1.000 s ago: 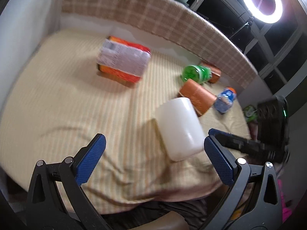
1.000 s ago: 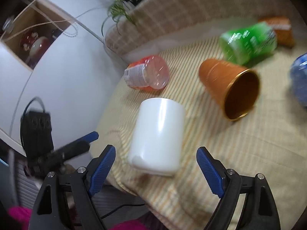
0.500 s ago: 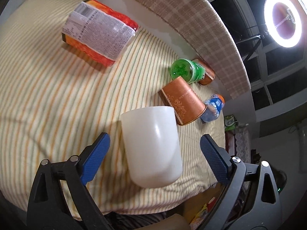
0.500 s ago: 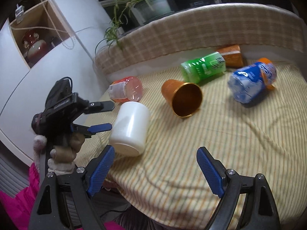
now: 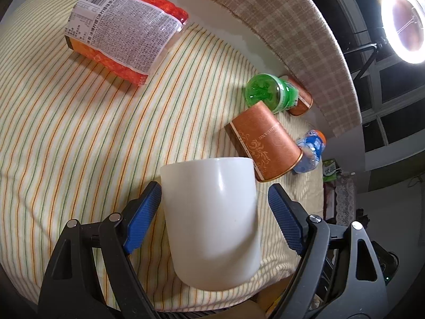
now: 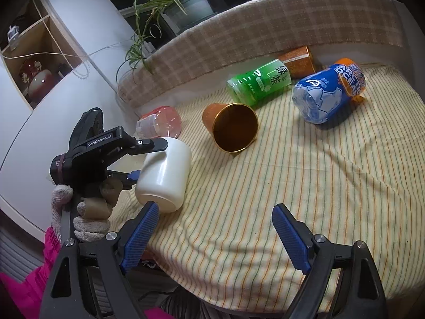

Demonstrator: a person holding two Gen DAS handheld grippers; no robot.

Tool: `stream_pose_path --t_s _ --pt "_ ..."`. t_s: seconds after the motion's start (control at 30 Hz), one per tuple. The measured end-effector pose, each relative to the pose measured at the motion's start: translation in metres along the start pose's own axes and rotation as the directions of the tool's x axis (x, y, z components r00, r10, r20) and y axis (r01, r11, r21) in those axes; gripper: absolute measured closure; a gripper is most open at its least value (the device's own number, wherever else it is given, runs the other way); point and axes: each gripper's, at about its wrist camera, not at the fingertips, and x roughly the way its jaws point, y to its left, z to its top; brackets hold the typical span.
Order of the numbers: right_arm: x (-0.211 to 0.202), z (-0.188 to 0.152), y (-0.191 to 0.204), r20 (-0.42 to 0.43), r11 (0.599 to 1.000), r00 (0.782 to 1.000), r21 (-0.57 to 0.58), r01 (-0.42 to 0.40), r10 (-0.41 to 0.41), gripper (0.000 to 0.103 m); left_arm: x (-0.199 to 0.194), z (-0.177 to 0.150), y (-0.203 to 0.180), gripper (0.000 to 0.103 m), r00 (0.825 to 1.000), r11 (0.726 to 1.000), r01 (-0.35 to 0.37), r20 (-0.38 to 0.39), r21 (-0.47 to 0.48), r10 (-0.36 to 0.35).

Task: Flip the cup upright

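Observation:
A white cup [image 5: 212,218] lies on its side near the front edge of the striped cloth [image 5: 66,138]; it also shows in the right wrist view [image 6: 164,172]. My left gripper [image 5: 212,220] is open with its blue pads either side of the cup; the left pad [image 5: 143,212] is close to its wall and the right pad stands a little apart. From the right wrist view the left gripper [image 6: 148,159] straddles the cup. My right gripper [image 6: 215,239] is open and empty, above the cloth's front edge, to the right of the cup.
An orange paper cup [image 5: 265,143] lies on its side just behind the white cup. Behind it are a green bottle [image 6: 257,82], a blue bottle [image 6: 326,93] and an orange can [image 6: 297,58]. A red snack pack [image 5: 124,29] lies far left. A checked backrest [image 6: 265,26] borders the rear.
My left gripper has moved forward over the white cup and narrowed, so its pads now flank it. The right gripper has drawn back and stayed open.

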Motion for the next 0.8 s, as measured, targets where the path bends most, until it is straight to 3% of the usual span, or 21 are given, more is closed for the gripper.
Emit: stream_pose_path --t_s 0.1,0.4,0.8 --pt "0.001 -0.001 -0.004 -0.002 1.0 1.0 0.011 0.005 -0.004 0.014 0.006 0.002 0.0 0.025 1.0 1.0 -0.018 -0.008 0.01 0.018" --pt "-0.001 -0.002 -0.013 0.001 0.999 1.0 0.035 0.012 -0.012 0.014 0.005 -0.004 -0.014 0.025 0.998 0.994 -0.061 0.025 0.086 0.059" --pt "-0.001 -0.002 -0.013 0.005 0.999 1.0 0.027 0.017 -0.017 0.014 -0.01 -0.021 -0.044 0.026 0.982 0.961 -0.152 0.148 0.232 0.12"
